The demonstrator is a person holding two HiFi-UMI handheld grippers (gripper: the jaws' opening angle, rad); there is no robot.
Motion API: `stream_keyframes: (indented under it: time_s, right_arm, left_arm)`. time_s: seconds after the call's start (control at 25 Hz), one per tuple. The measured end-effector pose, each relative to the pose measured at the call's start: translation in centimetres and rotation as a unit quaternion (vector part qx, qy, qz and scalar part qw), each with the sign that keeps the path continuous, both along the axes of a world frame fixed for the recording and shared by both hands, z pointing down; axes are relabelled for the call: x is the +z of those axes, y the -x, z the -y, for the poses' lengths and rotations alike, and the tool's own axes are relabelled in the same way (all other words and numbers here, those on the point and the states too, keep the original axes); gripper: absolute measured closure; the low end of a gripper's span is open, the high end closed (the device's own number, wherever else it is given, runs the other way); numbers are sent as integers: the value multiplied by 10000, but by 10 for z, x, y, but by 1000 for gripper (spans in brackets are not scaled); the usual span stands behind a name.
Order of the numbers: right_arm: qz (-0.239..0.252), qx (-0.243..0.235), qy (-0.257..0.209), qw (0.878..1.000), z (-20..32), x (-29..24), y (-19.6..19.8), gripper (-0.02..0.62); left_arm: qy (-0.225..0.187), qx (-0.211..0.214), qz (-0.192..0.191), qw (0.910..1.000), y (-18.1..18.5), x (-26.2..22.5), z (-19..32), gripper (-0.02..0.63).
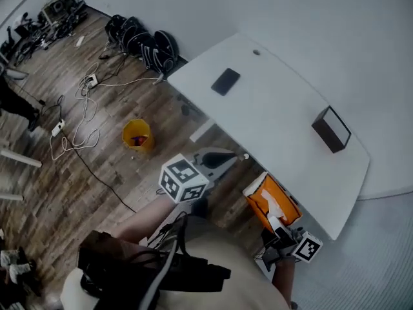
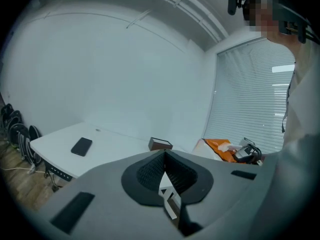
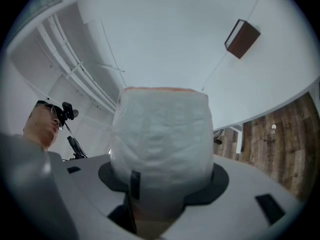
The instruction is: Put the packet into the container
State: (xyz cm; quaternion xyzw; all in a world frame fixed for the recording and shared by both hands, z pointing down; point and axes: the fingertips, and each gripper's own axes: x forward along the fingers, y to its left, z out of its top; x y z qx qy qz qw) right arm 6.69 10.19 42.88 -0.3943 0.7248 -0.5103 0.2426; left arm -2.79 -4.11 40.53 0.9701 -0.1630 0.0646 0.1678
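While the dark brown rectangular box container (image 1: 332,129) stands open-topped toward the far side of the white curved tabletop (image 1: 277,102), the orange-and-white crinkled plastic packet (image 1: 270,200) is held off the surface at the table's near edge. It is well apart from the box, clamped in the person's right gripper (image 1: 276,228). That gripper's own view shows the jaws set wide around the packet's lower end, with the pale, wrinkled film bulging up between them and filling most of the frame. The left gripper (image 1: 222,158) hovers beside the table edge with its jaws brought together on nothing. A black slab phone (image 1: 225,81) lies flat on the tabletop, away from both packet and box, and a yellow bucket (image 1: 137,135) sits on the wooden floor (image 1: 77,173) below. The packet looks light and soft, its wrapper creasing where the pads press, so it will probably give rather than resist. The film also looks smooth enough to slide if the squeeze slackens. A hold across the broad faces near one end, as here, seems the sound one, since it leaves the free end to lead into the box mouth. Too hard a pinch would likely crush the contents, and the box opening appears only modestly larger than the packet, so the packet may need lining up lengthwise.
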Motion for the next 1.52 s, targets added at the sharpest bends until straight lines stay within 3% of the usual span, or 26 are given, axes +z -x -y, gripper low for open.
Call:
stream_keyframes:
  time_s: [0.2,0.36,0.52,0.64,0.76,1.16,1.28,1.4,1.52]
  right_arm:
    - [-55,-492,46,9988,50,6,39,327]
    - [14,-1494,-70,9887,103,19,70,328]
    - [66,-2166,-151,9761,123,22,79,328]
    - [149,-2580,-202,9658,132,24,75,328]
    - [242,-2987,-257,9537,140,25,69,328]
    - [545,-4409,-486,8946,173,32,52,327]
    - [644,-4723,-468,8778,180,34,59,327]
    - [679,-4865,-265,8707,184,34,78,327]
    - [708,-4795,199,8744,185,33,80,327]
  left_arm:
    - [42,-366,-75,9993,51,0,39,597]
    - [6,-1206,-58,9927,105,4,59,597]
    - [9,-1788,-73,9839,136,0,53,597]
    - [-30,-2454,-13,9694,151,-7,55,597]
    - [-42,-3020,-18,9533,140,-16,55,597]
    - [-28,-4138,72,9103,131,5,23,597]
    - [86,-4334,72,9011,127,14,21,597]
    - [286,-4522,264,8911,145,20,17,597]
    - [714,-4569,259,8863,155,36,23,597]
